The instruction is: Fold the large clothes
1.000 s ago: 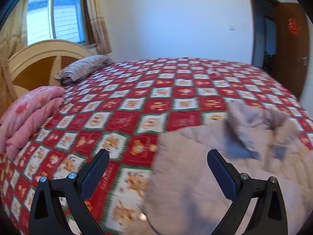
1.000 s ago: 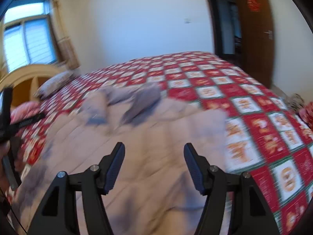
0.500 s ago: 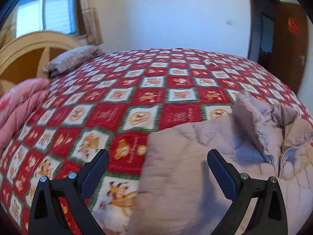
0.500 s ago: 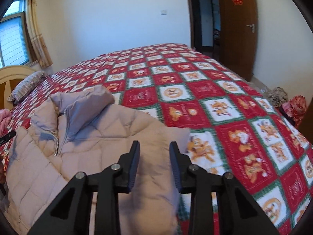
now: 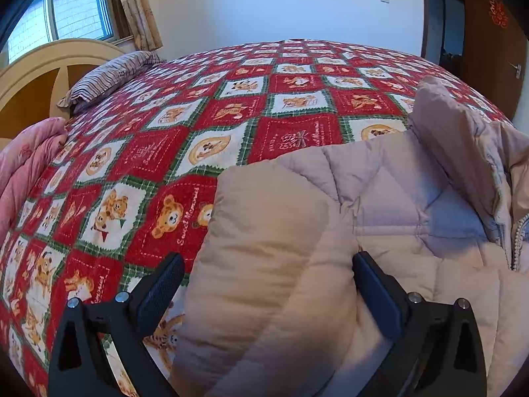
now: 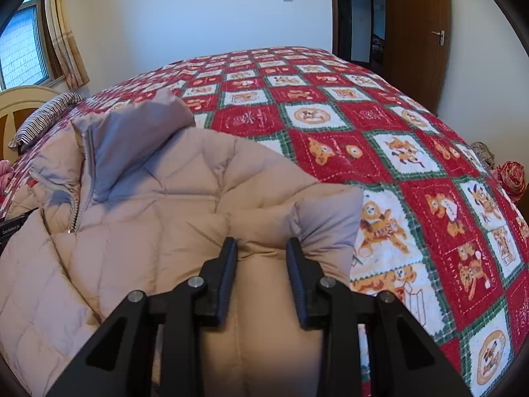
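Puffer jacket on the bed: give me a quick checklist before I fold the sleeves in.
1. Right gripper pinching the right sleeve: ok, the fabric bunches between its pads.
2. Left gripper gripping the left sleeve: not ok, it stands open around it.
3. Puffer jacket front up, zip showing: ok.
4. Collar flat: not ok, it stands up.
5. Hem straight: cannot tell, out of view.

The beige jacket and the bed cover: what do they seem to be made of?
Beige jacket: apparently smooth synthetic shell with soft filling, given its puffy stitched panels and faint sheen. Bed cover: probably printed cotton-like cloth, matte, with stitched lines around bear squares.
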Demonstrator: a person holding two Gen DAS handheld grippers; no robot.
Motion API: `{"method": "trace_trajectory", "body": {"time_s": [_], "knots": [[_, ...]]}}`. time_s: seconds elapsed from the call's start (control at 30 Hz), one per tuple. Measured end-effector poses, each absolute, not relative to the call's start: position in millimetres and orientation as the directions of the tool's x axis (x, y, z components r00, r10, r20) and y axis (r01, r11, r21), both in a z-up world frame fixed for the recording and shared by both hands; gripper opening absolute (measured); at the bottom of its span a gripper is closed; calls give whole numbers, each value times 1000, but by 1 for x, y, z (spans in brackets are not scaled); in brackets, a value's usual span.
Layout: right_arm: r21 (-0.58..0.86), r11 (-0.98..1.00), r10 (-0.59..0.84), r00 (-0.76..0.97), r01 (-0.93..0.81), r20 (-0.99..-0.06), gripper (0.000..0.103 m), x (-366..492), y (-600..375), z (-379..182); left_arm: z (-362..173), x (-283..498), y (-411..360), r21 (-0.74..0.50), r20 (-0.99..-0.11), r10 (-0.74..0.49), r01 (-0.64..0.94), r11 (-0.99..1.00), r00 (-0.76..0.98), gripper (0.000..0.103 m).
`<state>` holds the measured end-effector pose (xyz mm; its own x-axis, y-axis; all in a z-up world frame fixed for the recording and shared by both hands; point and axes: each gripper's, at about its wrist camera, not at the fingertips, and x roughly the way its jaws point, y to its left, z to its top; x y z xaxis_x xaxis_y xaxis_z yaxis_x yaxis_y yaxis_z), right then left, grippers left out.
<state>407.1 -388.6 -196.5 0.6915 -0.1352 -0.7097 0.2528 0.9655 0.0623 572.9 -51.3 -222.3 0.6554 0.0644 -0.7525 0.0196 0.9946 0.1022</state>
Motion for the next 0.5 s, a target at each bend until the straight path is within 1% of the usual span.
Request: {"method": "trace_trajectory", "body": {"time_s": [0.17,0.4,0.5], "knots": [[45,966,-146,679,256,-720,35,411,-386,-201,-224,573,-58,157,-743,107,17,987,661,102],[4,964,-180,668,264,-722,35,413,-381,-204,-226,573,-58,150,-745,104,14,989,658,102],[-35,963,-210,660,268,-721,35,414,-376,-205,-227,574,-58,152,-747,106,14,988,656,102]]}}
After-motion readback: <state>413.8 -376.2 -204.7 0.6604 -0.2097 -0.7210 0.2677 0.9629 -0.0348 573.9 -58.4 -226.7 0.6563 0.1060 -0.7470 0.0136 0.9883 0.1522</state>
